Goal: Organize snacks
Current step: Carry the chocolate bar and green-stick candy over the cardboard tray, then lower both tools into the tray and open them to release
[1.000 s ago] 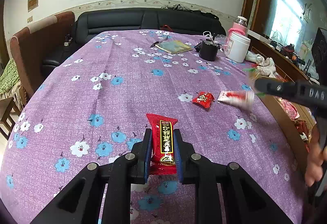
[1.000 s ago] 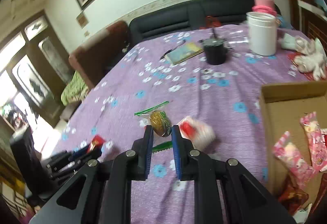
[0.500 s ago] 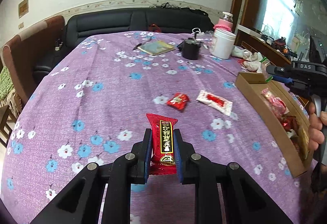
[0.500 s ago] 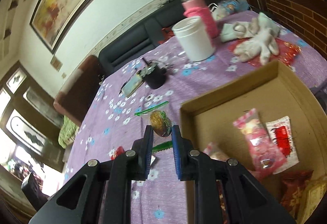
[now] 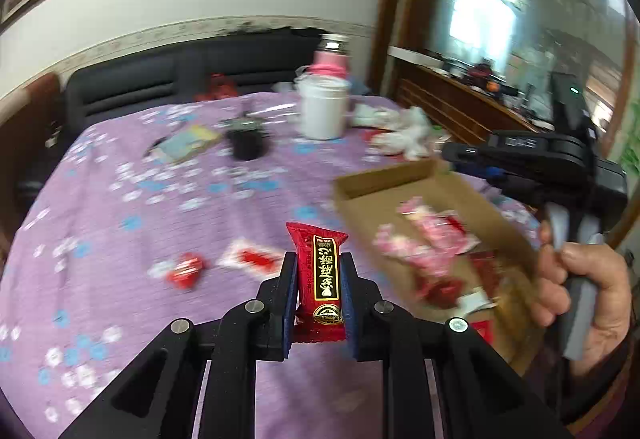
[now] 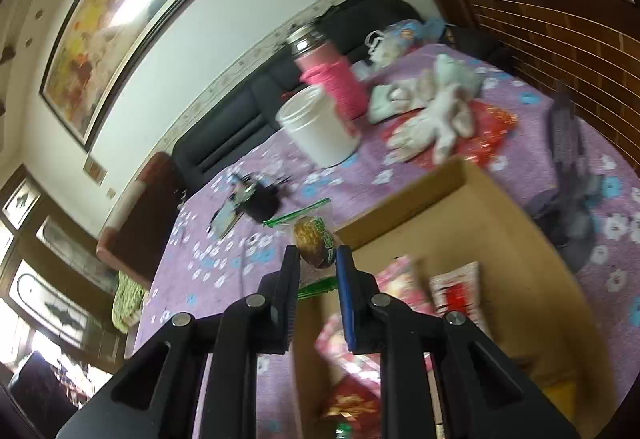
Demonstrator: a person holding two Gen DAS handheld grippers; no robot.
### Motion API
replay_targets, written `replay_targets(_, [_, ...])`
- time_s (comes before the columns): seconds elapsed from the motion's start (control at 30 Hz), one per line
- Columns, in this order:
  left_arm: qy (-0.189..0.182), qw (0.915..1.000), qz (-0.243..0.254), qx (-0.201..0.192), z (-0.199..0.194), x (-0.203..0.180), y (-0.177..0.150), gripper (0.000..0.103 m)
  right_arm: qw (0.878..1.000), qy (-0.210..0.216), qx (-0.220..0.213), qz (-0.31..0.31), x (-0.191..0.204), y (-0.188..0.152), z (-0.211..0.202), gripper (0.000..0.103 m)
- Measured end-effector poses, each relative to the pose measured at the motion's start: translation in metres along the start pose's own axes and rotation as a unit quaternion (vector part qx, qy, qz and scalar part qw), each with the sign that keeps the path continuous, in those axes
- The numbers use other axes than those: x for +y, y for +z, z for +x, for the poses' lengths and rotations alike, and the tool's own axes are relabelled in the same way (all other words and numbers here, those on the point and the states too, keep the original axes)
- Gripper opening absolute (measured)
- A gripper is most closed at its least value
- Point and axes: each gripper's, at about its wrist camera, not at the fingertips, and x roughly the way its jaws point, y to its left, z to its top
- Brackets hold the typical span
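- Jaws of the left hand-held gripper [image 5: 318, 289] pinch a red snack bar [image 5: 320, 279] upright between the blue pads, low in the centre of the left wrist view; the bar hangs over the purple flowered tabletop [image 5: 160, 207], just left of the cardboard box [image 5: 384, 175].
- In the right wrist view, the right hand-held gripper [image 6: 318, 265] is pressed onto a clear-wrapped brown snack with green print [image 6: 314, 241], its jaws near fully closed, at the box's left wall [image 6: 400, 207].
- Inside the box lie pink and red packets [image 6: 404, 279] and a white-and-red sachet [image 6: 456, 287].
- On the cloth left of the box, two loose snacks wait: a small red one [image 5: 186, 271] and a white-red one [image 5: 252, 257].
- At the right edge of the left view, a hand [image 5: 580, 291] grips the handle of the right tool.
- Risk, as I judge it: the right snack is held only by its lower part and looks round and slick, so it could squirt out over the cloth; releasing at the wall could drop it outside the box.
- Both tools converge on one box and could knock each other, or shove the light cardboard.
- Against the earlier frames: the box has come from the far right to mid-frame in the left view, and fills more of the right view; both grips are unchanged.
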Motion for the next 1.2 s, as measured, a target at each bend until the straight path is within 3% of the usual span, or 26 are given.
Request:
replay_targets(0.2, [-0.054,0.998,0.021,0.025,0.036,-0.063,0.004,0.019,0.999,-0.037,0.007,0.008,-0.027,0.009,-0.002,0.018])
replay_targets(0.47, [-0.094,0.9933,0.021,0.063,0.077,-0.107,-0.01,0.019,0.994,-0.103,0.037,-0.008,-0.043,0.005,0.012,0.018])
replay_targets(0.77, [-0.107,0.9917,0.019,0.068,0.085,-0.114,-0.019,0.019,0.988,-0.135,0.07,-0.026,-0.044,-0.002,0.033,0.018])
replay_targets(1.2, [-0.111,0.9915,0.023,0.065,0.087,-0.113,-0.019,0.019,0.985,-0.147,0.088,-0.033,-0.041,-0.006,0.043,0.018])
